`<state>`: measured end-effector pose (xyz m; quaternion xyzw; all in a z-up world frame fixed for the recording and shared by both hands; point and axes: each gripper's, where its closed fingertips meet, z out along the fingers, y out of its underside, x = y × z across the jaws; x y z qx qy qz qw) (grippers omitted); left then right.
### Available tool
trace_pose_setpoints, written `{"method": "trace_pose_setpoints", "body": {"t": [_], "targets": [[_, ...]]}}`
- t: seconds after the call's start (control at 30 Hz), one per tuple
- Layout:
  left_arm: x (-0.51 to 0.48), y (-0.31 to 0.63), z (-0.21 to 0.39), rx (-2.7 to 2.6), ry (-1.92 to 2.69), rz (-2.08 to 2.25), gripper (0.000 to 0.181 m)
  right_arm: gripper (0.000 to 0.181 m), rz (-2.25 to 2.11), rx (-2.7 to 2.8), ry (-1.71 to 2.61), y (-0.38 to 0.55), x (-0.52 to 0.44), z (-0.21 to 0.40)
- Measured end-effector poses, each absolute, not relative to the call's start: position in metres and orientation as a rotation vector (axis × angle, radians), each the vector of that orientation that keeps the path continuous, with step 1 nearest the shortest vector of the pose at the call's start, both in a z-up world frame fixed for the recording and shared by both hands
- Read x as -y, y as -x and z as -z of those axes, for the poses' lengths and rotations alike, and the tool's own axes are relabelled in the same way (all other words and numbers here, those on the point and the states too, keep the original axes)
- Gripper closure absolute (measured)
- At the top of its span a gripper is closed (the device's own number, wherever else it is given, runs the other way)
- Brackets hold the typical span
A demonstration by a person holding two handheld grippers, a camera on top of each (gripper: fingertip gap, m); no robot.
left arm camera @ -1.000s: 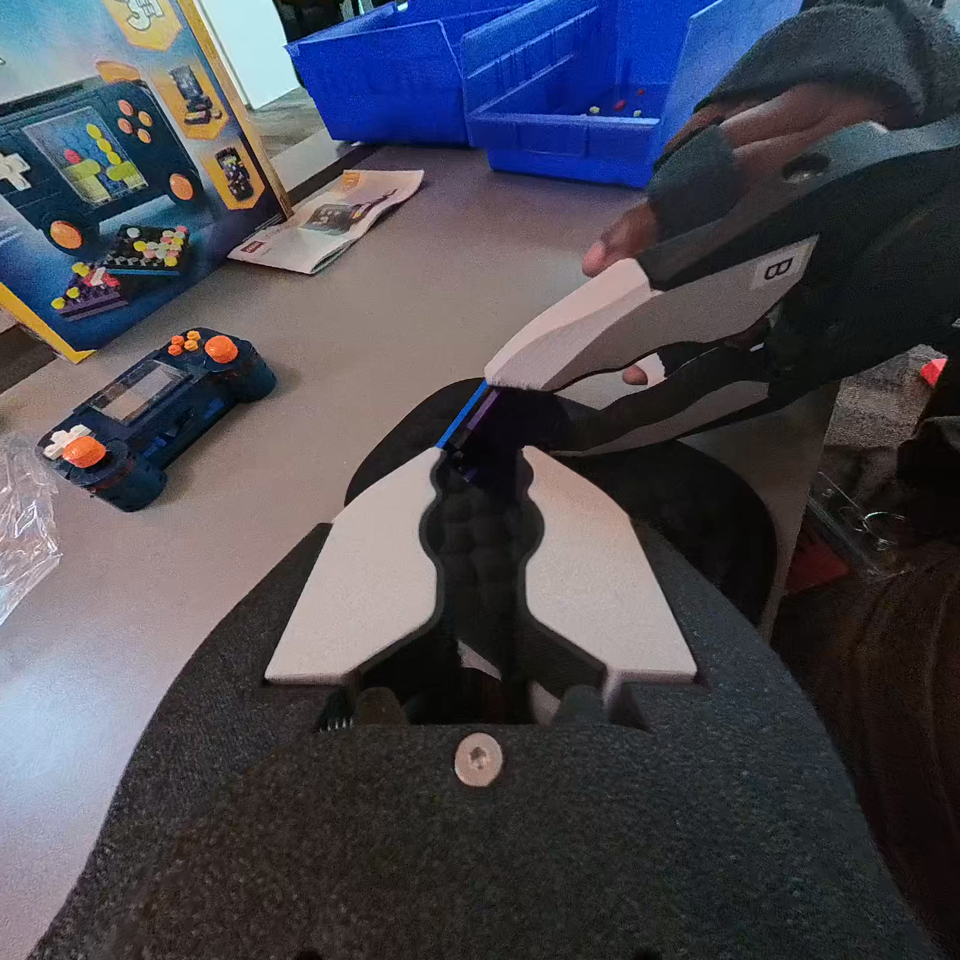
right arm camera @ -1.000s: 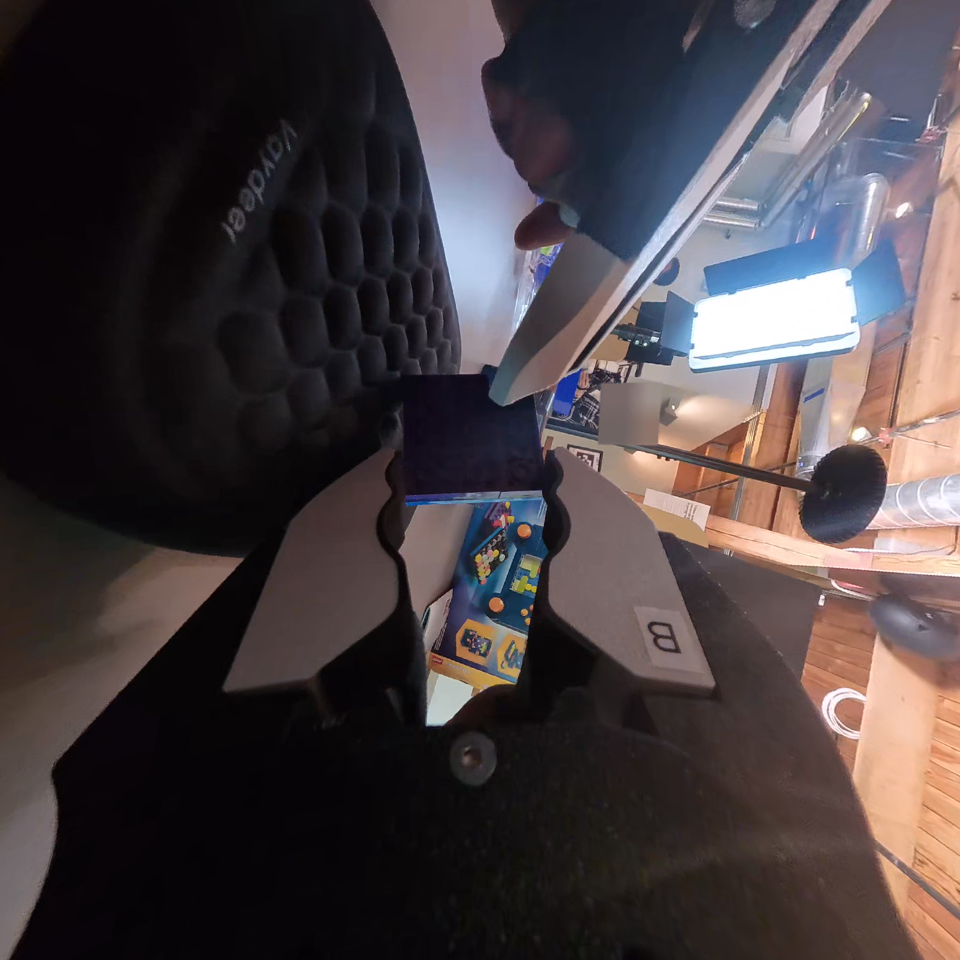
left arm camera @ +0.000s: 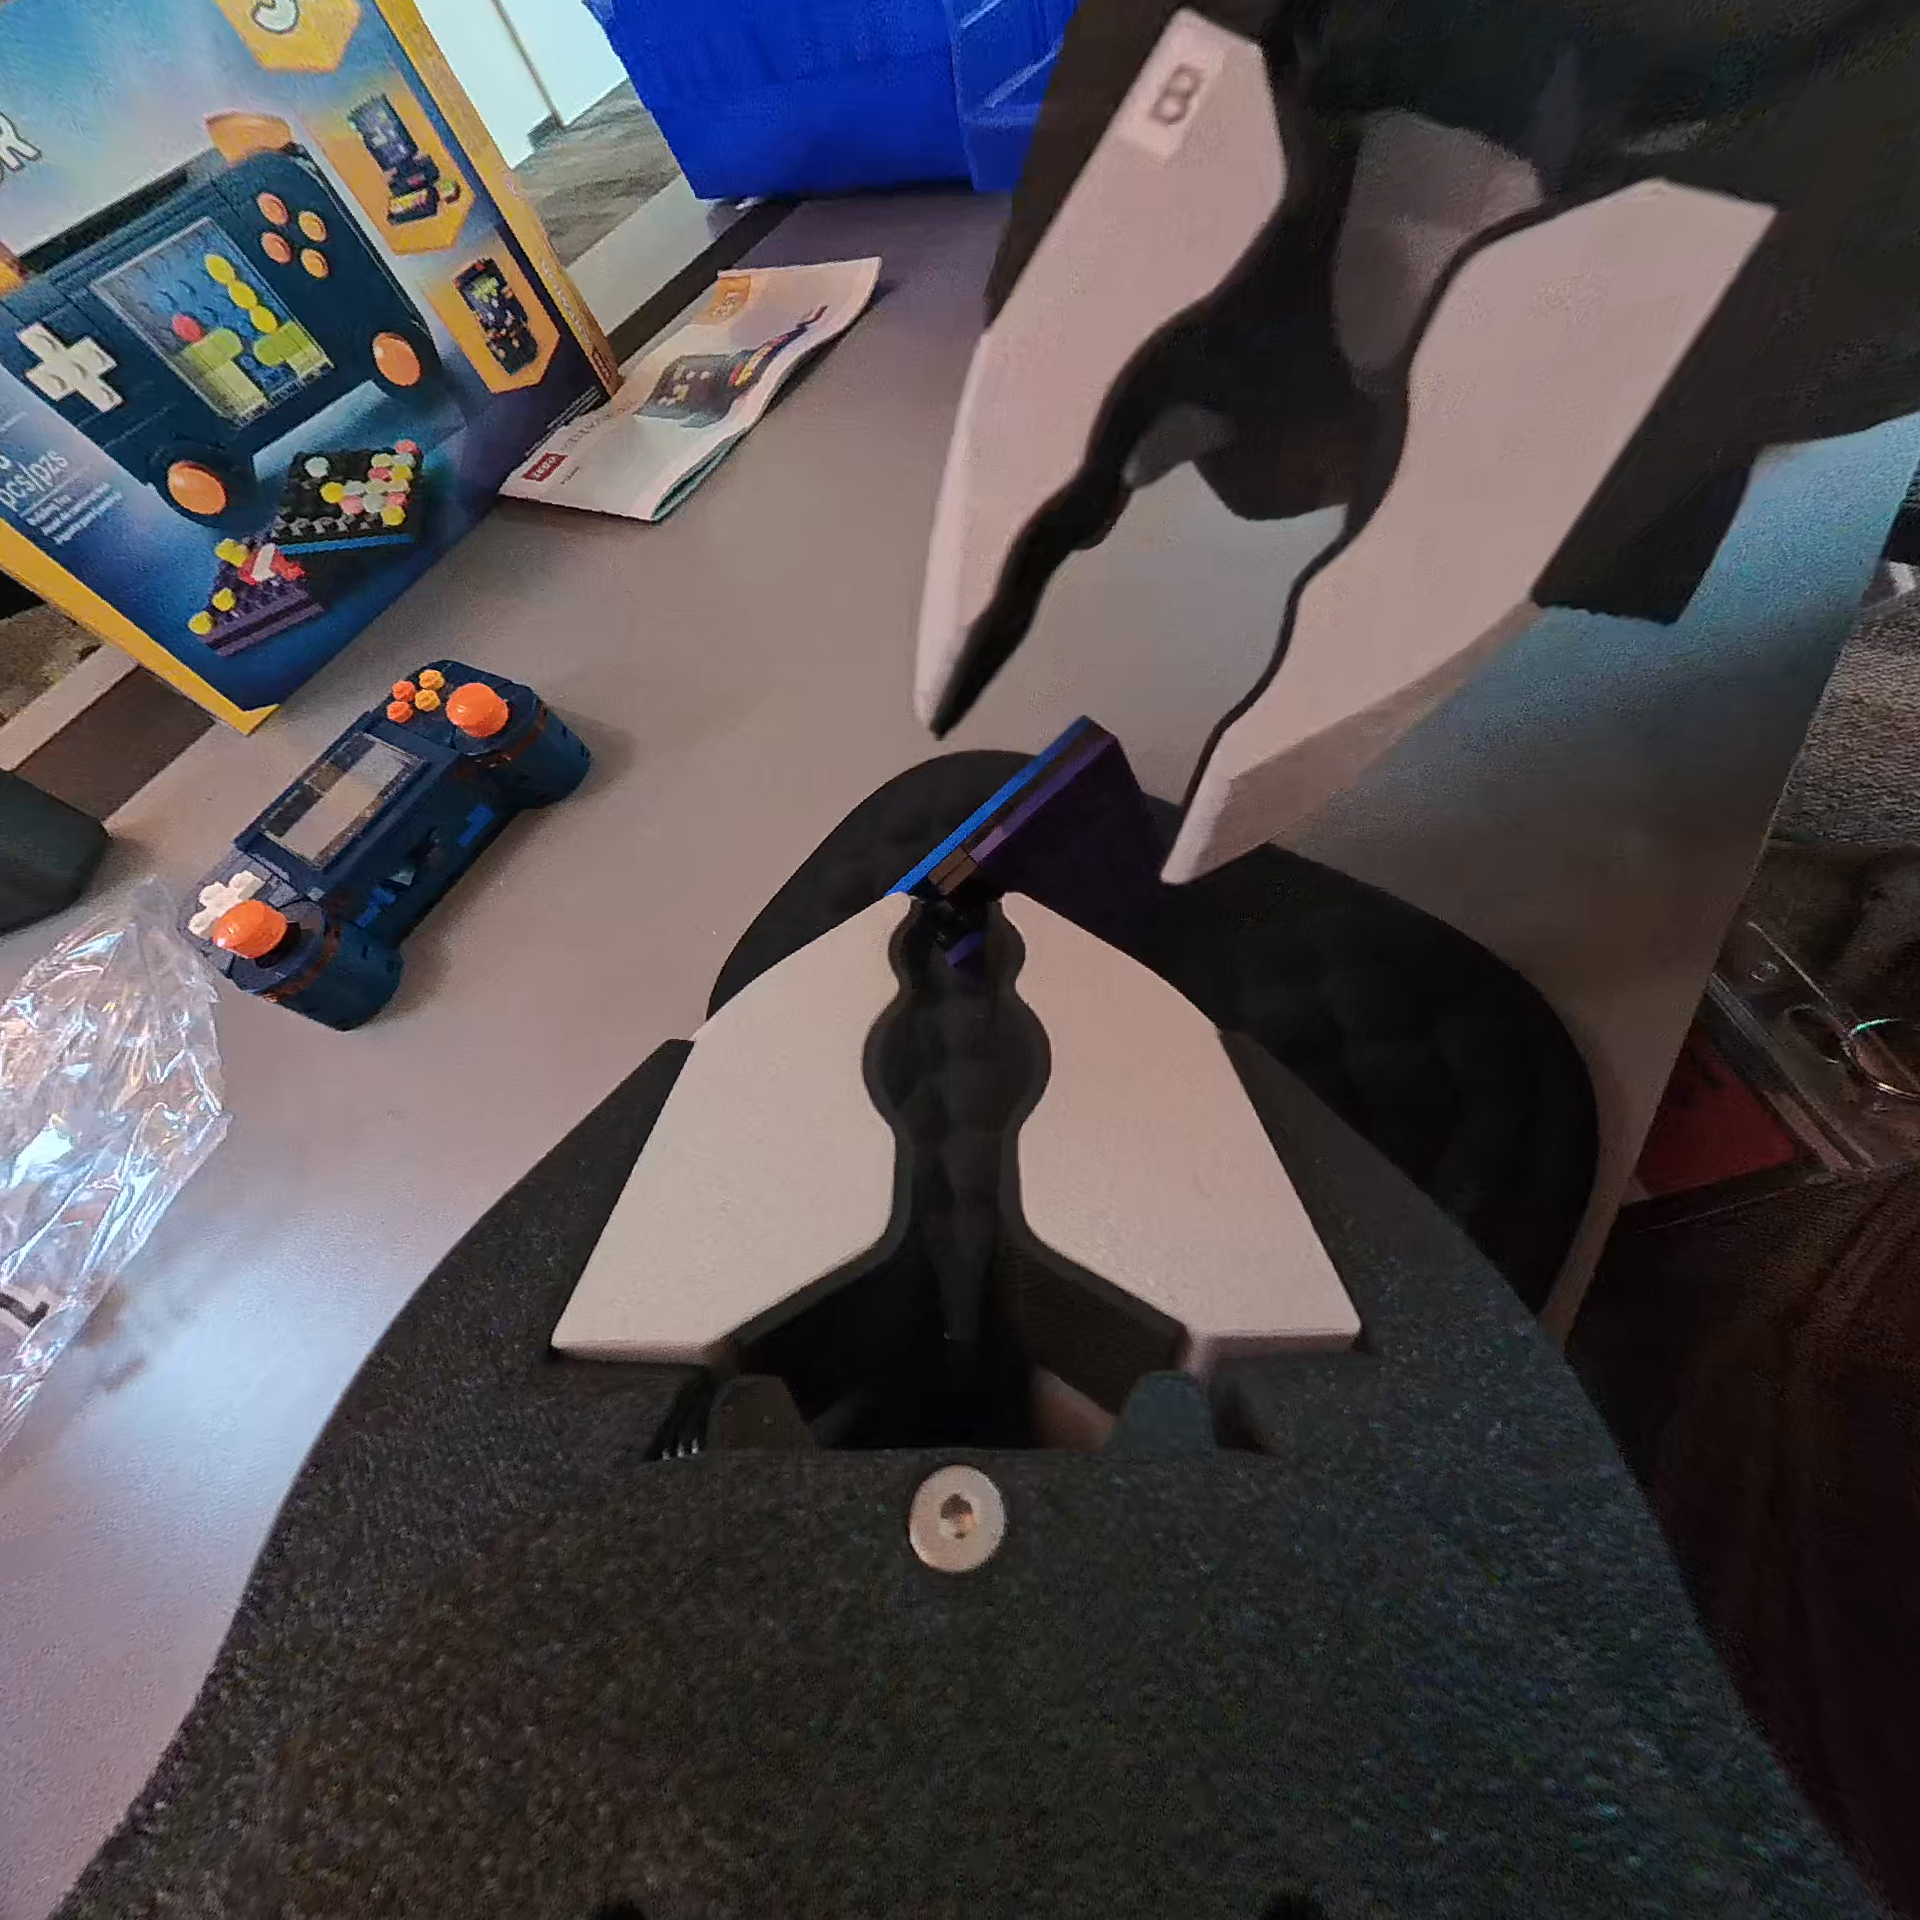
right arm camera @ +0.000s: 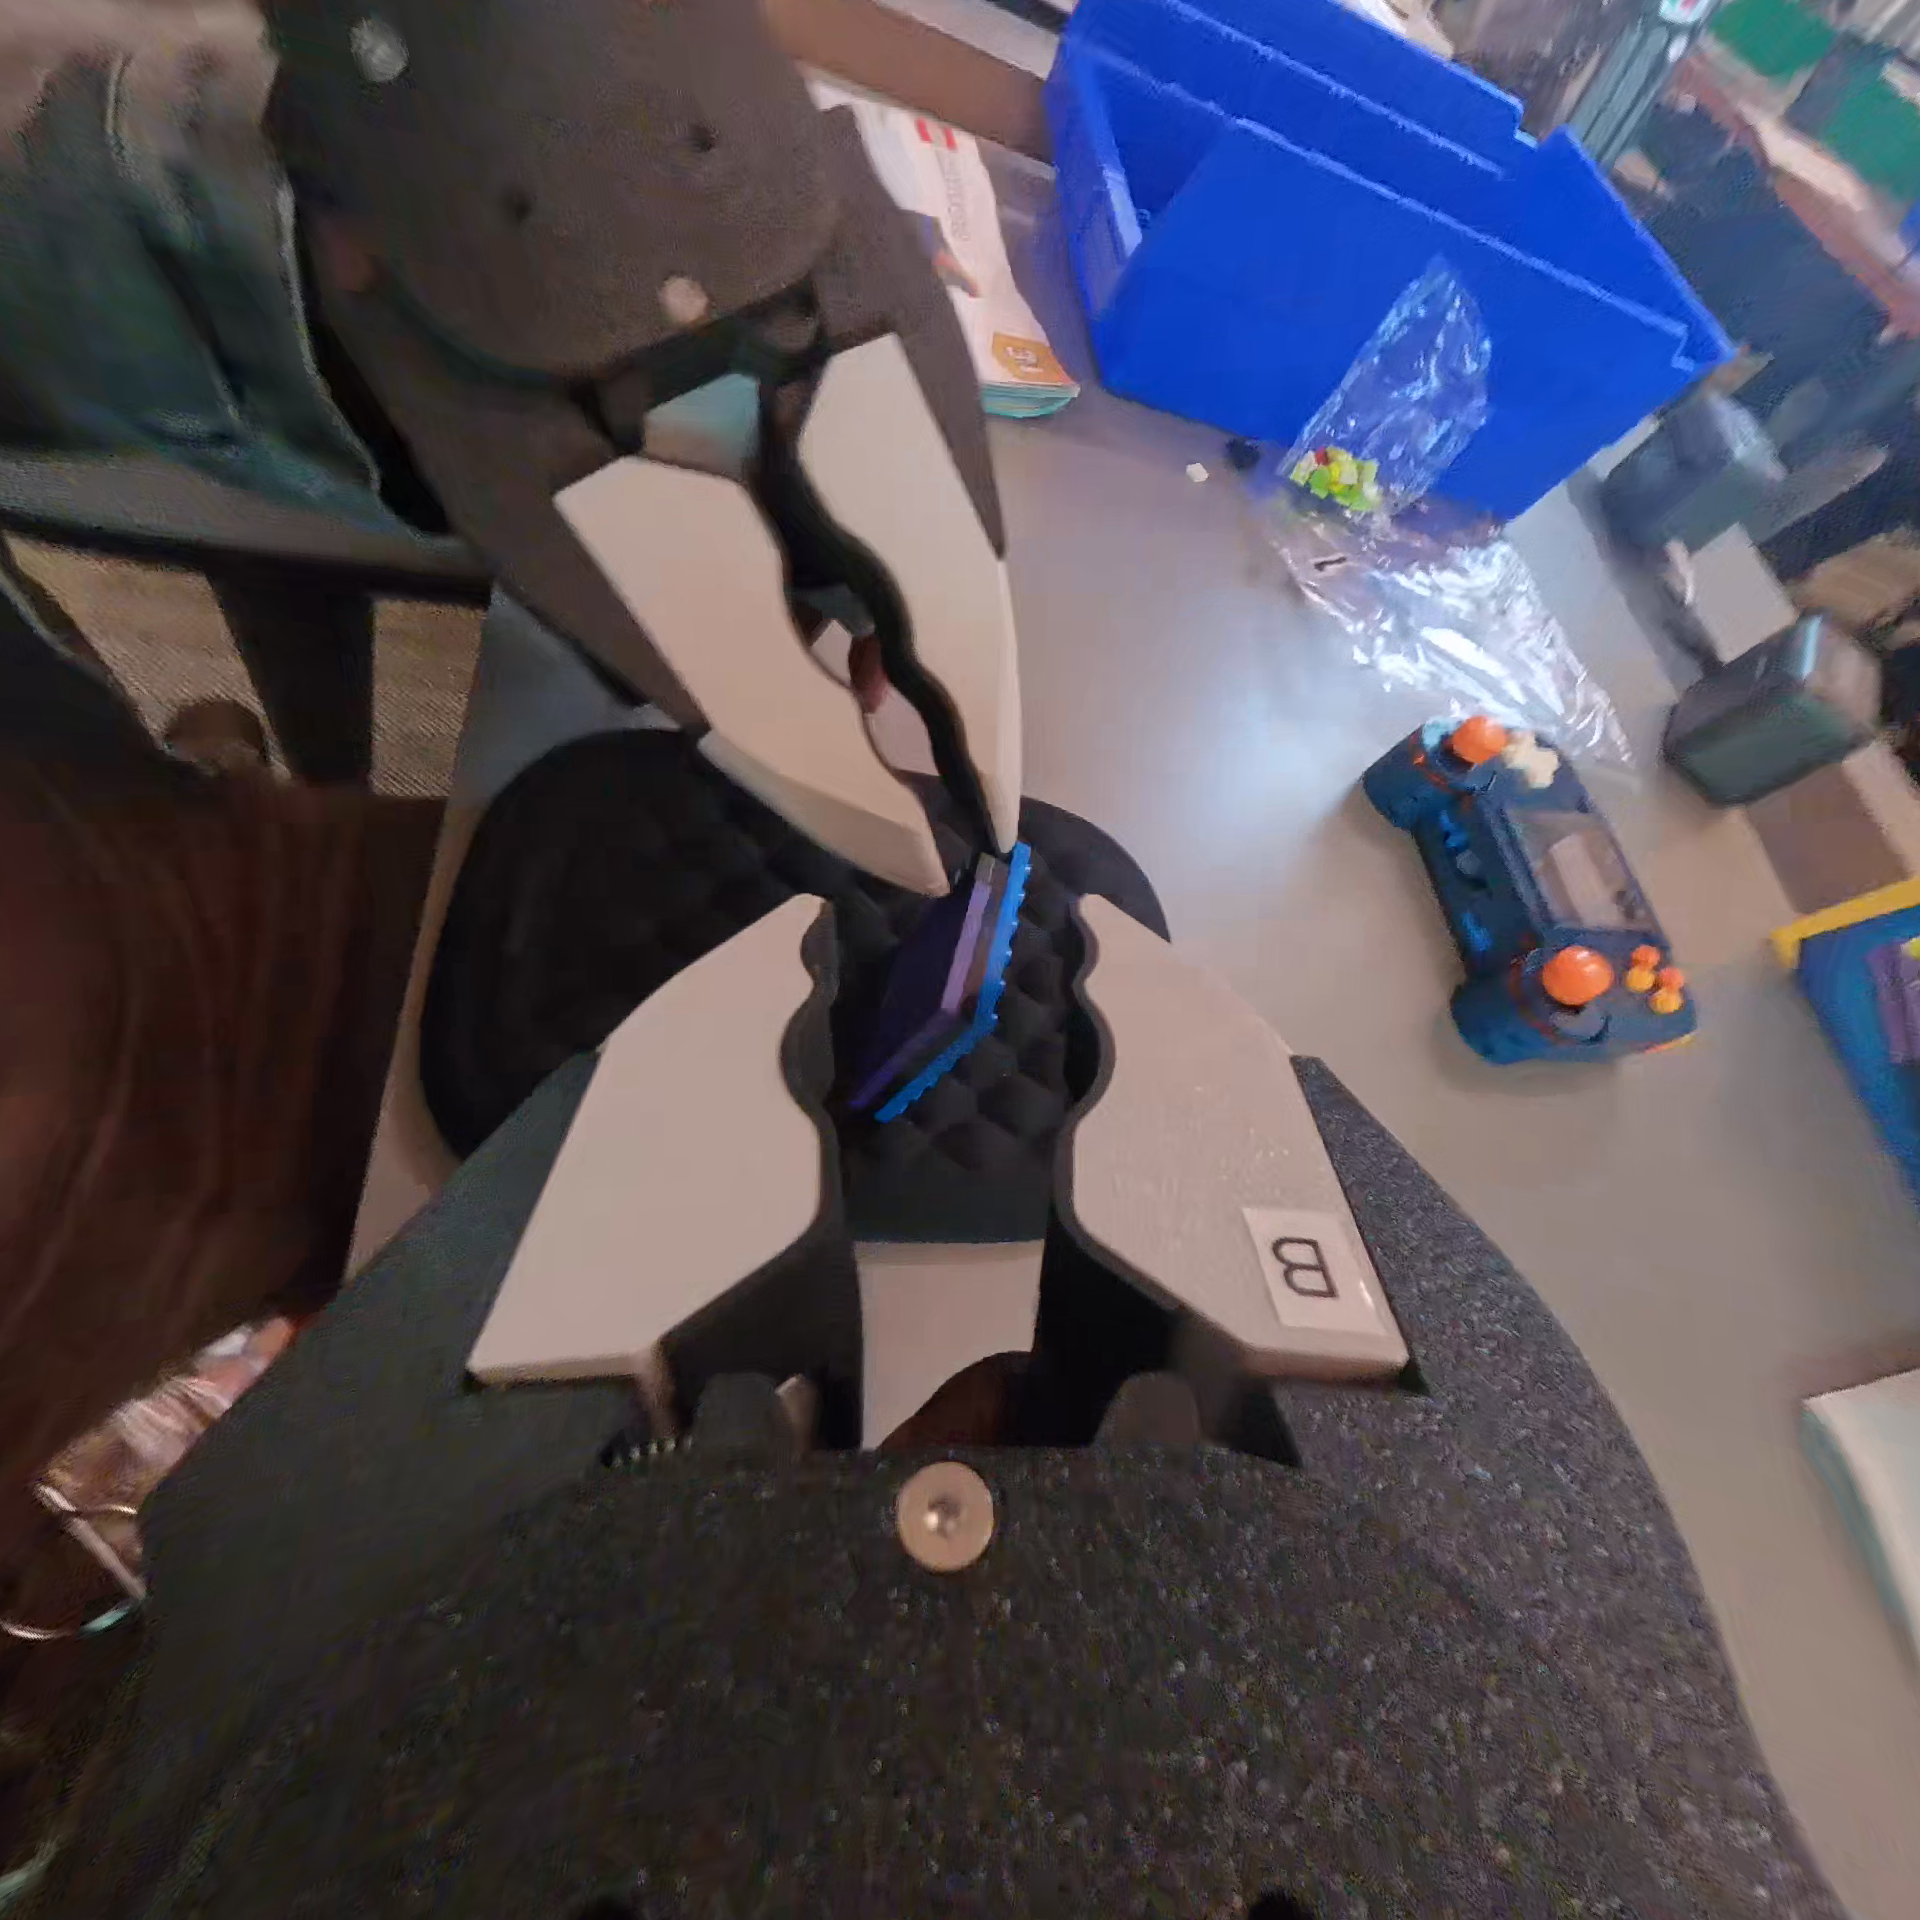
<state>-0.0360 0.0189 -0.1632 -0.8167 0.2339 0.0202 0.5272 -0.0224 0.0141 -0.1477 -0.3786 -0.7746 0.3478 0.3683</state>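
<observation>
On the far left of the left wrist view we've got a crinkly clear plastic bag on the grey bench, and behind it a big toy box standing upright. Just right of the bag sits a dark blue brick-built game controller with orange buttons, lying flat and well apart from both tools. Further back there's a folded instruction booklet, and blue storage bins at the back edge.

Moving toward the middle, the left tool is closed down tight on the corner of a small flat blue and purple brick plate, which sticks out tilted above a round black dimpled pad near the bench edge.

To the right and above, the right tool hangs with its 2 fingers spread wide, holding nothing. Its tips sit on either side of the plate; in the right wrist view the plate shows in the gap of the right tool, with neither finger clearly touching it. There the left tool pinches the plate's top end.
</observation>
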Motion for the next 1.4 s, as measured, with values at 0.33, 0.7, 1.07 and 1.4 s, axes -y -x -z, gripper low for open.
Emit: {"method": "trace_pose_setpoints", "body": {"t": [0.33, 0.7, 1.07, 1.4], "targets": [[-0.008, 0.03, 0.172, -0.612, 2.006, 0.042, 0.171, 0.169, -0.948, 2.026, 1.114, 0.029, -0.014, 0.175], [-0.011, 0.032, 0.172, -0.473, 1.92, 0.18, 0.176, 0.169, -0.991, 1.993, 1.151, 0.032, -0.014, 0.177], [-0.012, 0.029, 0.17, -0.636, 1.844, 0.192, 0.179, 0.169, -1.031, 2.101, 1.114, 0.031, -0.015, 0.179], [-0.011, -0.008, 0.186, -0.779, 1.905, 0.179, 0.181, 0.169, -0.965, 2.0, 1.269, 0.041, -0.018, 0.177]]}}
